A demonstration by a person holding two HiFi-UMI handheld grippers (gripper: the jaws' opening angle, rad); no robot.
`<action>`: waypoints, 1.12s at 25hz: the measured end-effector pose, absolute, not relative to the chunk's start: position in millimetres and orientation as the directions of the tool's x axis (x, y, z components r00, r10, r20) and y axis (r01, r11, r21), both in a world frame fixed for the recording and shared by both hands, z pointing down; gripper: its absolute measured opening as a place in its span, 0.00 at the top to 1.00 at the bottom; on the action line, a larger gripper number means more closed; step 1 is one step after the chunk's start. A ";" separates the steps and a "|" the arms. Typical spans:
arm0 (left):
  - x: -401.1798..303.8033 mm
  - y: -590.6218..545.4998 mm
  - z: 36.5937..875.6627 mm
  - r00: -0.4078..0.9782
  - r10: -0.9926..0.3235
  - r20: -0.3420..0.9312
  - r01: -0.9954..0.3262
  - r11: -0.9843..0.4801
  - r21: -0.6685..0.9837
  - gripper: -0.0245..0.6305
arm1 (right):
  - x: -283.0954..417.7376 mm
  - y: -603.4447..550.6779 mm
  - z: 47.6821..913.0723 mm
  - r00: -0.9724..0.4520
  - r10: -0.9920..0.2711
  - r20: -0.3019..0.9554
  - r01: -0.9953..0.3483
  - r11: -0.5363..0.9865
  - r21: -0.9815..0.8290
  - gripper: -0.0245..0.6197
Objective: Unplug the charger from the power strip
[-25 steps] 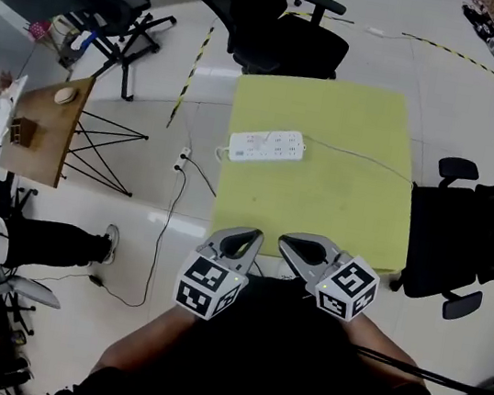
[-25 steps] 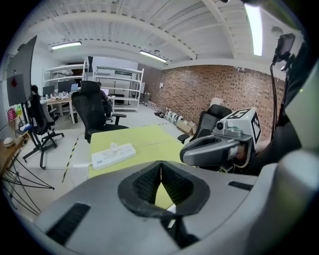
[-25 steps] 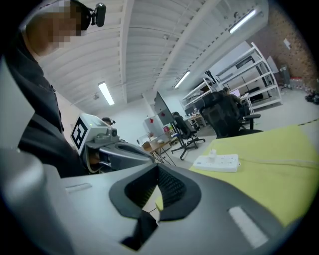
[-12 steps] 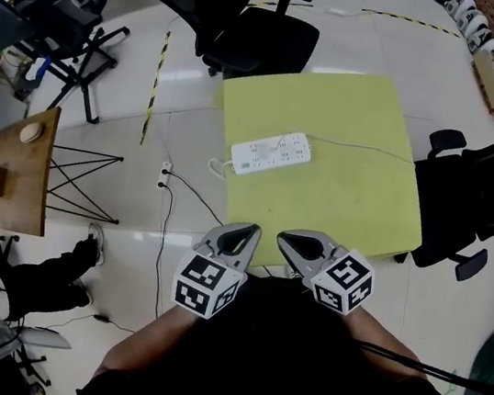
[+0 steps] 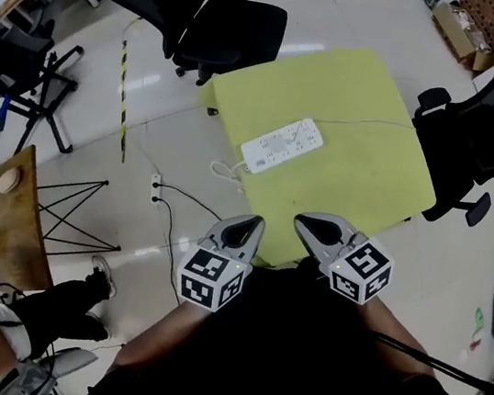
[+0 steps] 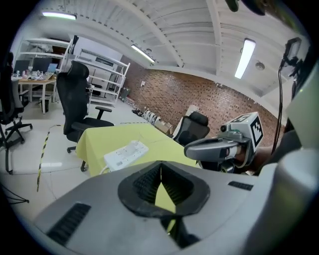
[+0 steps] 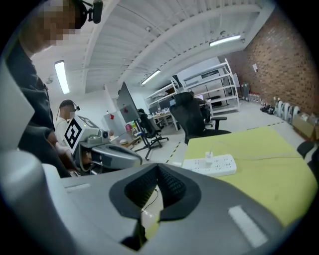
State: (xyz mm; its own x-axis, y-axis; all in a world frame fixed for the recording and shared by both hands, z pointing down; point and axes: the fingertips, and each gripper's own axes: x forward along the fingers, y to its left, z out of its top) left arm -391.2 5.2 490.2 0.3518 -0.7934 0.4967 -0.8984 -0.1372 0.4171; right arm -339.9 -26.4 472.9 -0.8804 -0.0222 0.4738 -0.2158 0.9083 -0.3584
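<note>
Two empties w/ jaws together: left hand-held gripper [image 5: 250, 223], right hand-held gripper [image 5: 305, 221]; charger [image 7: 210, 158] in power strip [image 5: 282, 145].

A glossy pale floor [image 5: 460, 263] carries striped tape [image 5: 123, 98] (yellow and black); black office chairs [image 5: 231, 31], a wooden side table [image 5: 8, 210] and metal shelving [image 6: 99, 67] stand around; strip lights [image 6: 246, 57] glow above a brick wall [image 6: 199, 92].

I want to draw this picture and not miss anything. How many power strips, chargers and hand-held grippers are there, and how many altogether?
power strip: 1
charger: 1
hand-held gripper: 2, the left hand-held gripper and the right hand-held gripper
Total: 4
</note>
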 end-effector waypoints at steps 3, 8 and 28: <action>-397.3 7.1 500.7 0.396 -0.770 0.501 -0.885 -0.175 0.432 0.95 | -345.2 -29.8 471.9 -0.876 -0.088 0.474 -0.271 0.903 -0.333 0.96; -401.2 -15.2 496.9 0.419 -0.777 0.471 -0.874 -0.204 0.440 0.95 | -338.1 -45.7 482.8 -0.852 -0.156 0.500 -0.347 0.883 -0.317 0.96; -432.1 -60.4 537.6 0.322 -0.753 0.574 -0.896 -0.045 0.442 0.95 | -398.6 -176.3 609.8 -0.744 -0.178 0.644 -0.426 0.869 -0.252 0.61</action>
